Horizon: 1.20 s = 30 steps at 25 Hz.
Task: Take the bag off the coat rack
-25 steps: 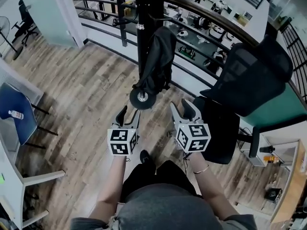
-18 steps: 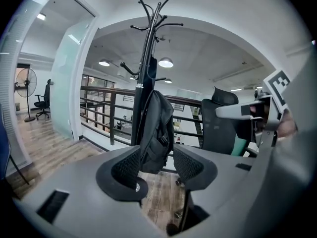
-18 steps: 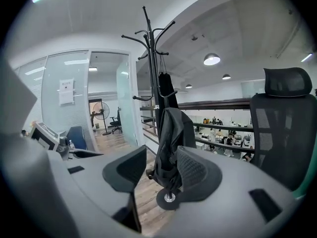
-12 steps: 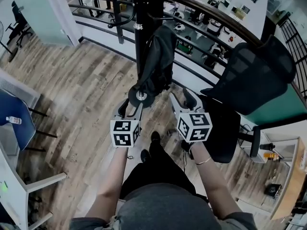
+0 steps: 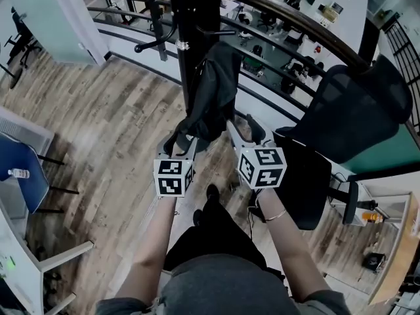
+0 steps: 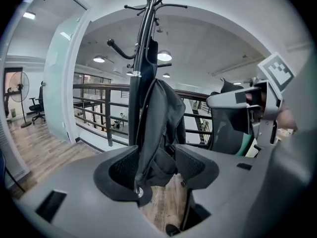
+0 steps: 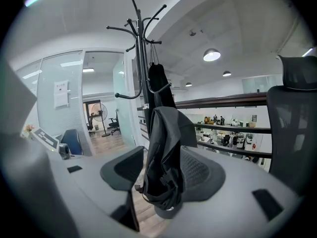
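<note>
A dark grey bag [image 5: 213, 94] hangs by its strap from a hook on the black coat rack [image 5: 195, 18]. My left gripper [image 5: 177, 144] is just below the bag's lower left corner, and its jaws are opening. My right gripper [image 5: 245, 130] is at the bag's lower right, jaws opening too. In the left gripper view the bag [image 6: 161, 125] hangs ahead, framed by the left gripper [image 6: 156, 168], and no pad presses on it. The right gripper view shows the bag [image 7: 166, 152] the same way in front of the right gripper [image 7: 163, 175], under the rack [image 7: 143, 73].
A black mesh office chair [image 5: 348, 110] stands close on the right. A dark railing [image 5: 295, 28] runs behind the rack, with a lower floor beyond it. A blue chair [image 5: 20, 176] and a white desk edge lie at the far left. The floor is wood plank [image 5: 105, 123].
Both grippers have moved forward and up to the bottom of the bag, and their jaws stand wider. The rack's round base is now hidden behind the bag and the left gripper.
</note>
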Available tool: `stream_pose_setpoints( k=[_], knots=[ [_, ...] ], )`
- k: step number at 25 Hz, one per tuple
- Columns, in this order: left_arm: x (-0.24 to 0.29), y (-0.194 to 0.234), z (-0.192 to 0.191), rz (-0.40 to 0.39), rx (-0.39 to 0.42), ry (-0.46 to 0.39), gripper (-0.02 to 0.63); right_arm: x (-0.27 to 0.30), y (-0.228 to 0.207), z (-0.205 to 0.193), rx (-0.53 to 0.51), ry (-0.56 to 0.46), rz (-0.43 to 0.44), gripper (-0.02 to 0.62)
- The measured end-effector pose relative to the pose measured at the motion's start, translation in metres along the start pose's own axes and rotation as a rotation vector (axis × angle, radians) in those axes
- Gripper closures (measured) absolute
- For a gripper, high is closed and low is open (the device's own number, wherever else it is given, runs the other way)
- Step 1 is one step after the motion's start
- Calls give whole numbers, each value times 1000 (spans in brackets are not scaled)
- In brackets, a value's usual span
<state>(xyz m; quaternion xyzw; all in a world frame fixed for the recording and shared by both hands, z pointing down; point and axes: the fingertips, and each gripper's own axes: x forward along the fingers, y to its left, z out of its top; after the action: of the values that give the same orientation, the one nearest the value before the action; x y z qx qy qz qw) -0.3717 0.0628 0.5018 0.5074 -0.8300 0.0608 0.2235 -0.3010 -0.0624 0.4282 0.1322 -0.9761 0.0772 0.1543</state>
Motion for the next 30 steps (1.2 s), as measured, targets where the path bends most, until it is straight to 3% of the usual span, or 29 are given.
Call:
stream_pose_setpoints(
  k=[10, 25, 30],
  knots=[
    [60, 3, 1, -21, 41, 69, 376, 65, -21, 1, -23, 47, 24, 362],
    [134, 6, -13, -16, 35, 163, 341, 125, -36, 1, -95, 103, 98, 327],
    [146, 3, -12, -29, 50, 177, 339, 136, -35, -1, -105, 115, 136, 373]
  ],
)
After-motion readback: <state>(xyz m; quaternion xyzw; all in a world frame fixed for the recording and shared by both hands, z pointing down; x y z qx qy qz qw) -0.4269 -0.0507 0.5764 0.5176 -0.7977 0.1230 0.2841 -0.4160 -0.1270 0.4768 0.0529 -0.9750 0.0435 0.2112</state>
